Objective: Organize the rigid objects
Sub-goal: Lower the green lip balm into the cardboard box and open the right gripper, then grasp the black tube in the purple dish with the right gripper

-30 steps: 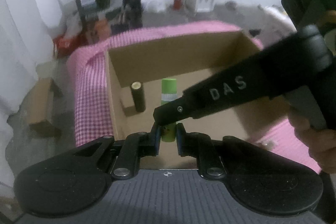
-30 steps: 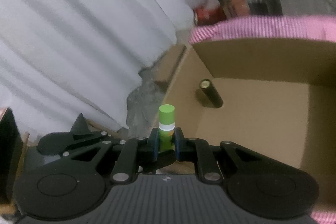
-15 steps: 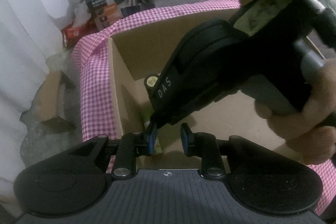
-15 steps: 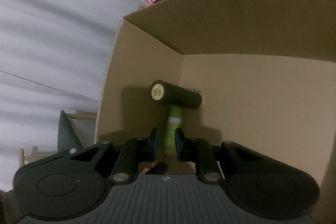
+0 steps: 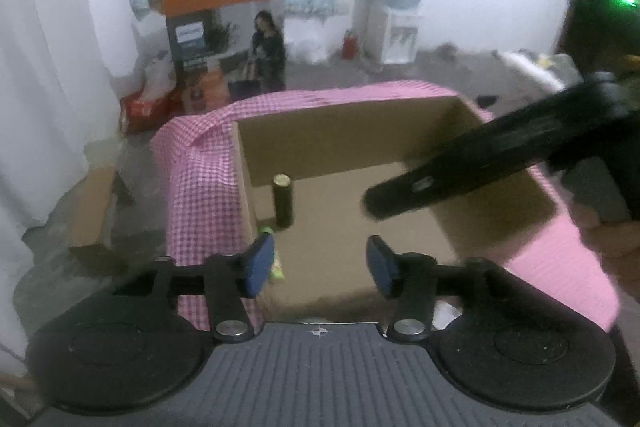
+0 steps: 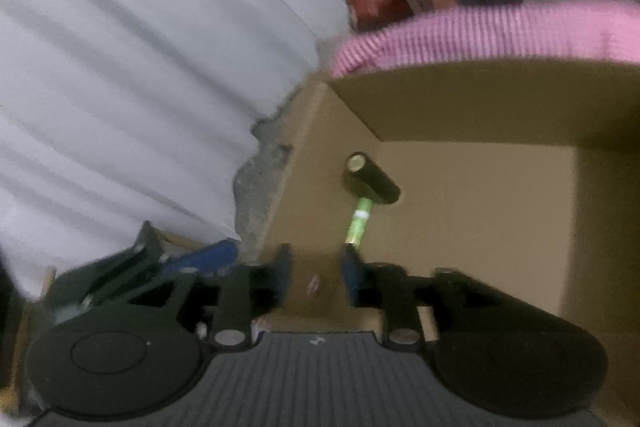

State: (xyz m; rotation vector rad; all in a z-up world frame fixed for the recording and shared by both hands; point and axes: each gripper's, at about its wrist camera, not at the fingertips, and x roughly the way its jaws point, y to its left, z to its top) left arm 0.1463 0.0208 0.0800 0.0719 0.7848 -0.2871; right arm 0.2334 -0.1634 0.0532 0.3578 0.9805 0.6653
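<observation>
Your left gripper [image 5: 318, 265] and right gripper [image 6: 316, 273] have both just been opening; their jaws stand apart with nothing between them. The green tube [image 6: 357, 225], with a pale band, lies on the floor of the cardboard box [image 5: 348, 129] near its left wall. The dark cylinder [image 5: 282, 201], gold-capped, stands upright just beyond it.
</observation>
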